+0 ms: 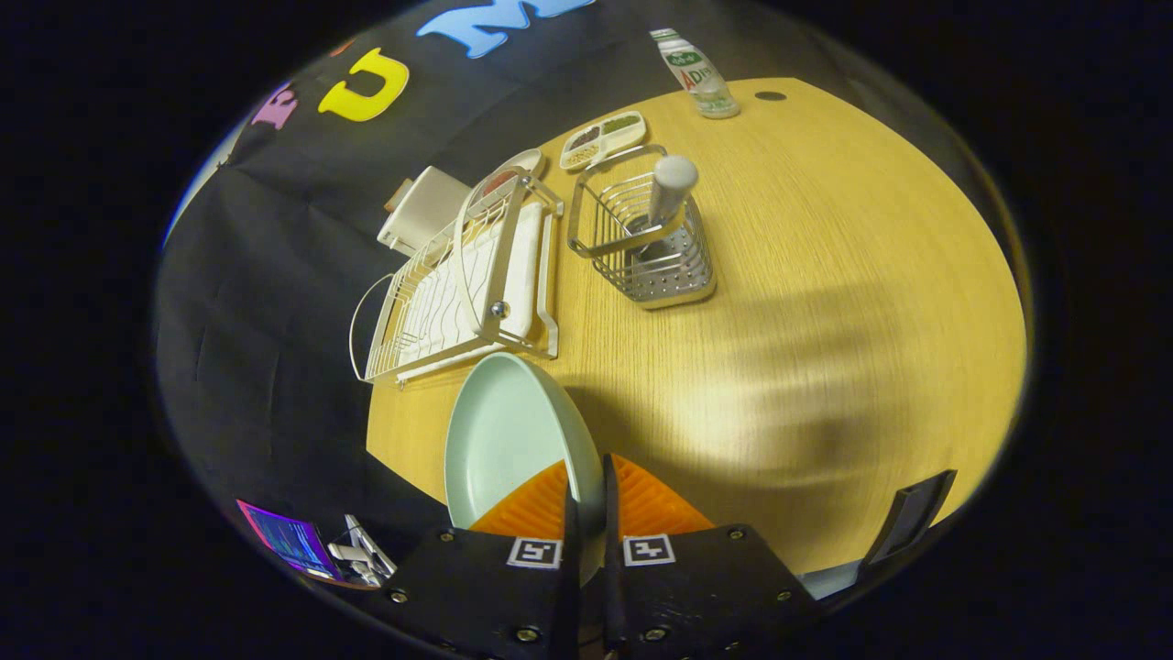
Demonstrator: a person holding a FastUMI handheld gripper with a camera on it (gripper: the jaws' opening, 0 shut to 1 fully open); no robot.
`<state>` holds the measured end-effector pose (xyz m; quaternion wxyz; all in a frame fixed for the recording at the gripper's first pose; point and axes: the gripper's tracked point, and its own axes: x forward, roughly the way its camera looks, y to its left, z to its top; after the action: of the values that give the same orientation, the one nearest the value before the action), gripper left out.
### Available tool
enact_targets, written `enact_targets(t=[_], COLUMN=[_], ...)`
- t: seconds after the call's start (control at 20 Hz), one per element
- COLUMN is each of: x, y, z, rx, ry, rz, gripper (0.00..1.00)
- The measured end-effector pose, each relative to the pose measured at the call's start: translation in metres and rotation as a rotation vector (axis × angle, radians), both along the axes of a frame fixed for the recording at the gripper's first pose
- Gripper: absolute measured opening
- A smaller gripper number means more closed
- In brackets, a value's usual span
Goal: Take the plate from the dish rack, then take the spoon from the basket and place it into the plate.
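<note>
Gripper view: gripper fingers clamped on plate rim; dish rack just beyond; basket with spoon farther ahead.

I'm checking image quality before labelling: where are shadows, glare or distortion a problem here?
Gripper view: fisheye bends the table edge; a broad soft shadow crosses the wood beside the gripper, shut on the plate; dish rack and basket look sharp, without glare.

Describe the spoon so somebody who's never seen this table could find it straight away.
On the wooden table, beyond the gripper shut on the pale green plate, a perforated metal basket stands right beside the white dish rack. The spoon stands upright inside it, alone, its thick pale handle poking above the rim.
</note>
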<state>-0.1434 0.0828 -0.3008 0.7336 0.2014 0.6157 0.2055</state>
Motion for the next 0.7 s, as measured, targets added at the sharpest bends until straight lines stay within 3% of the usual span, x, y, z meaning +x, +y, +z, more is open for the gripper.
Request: enact_targets(t=[0.25,0.5,0.7], x=[0.005,0.008,0.026], y=[-0.022,-0.03,-0.049], z=[-0.03,-0.039,-0.028], rx=[-0.002,-0.038,-0.19], ry=[0.055,0.039,-0.162], rz=[-0.089,-0.07,0.008], gripper=[0.1,0.1,0.27])
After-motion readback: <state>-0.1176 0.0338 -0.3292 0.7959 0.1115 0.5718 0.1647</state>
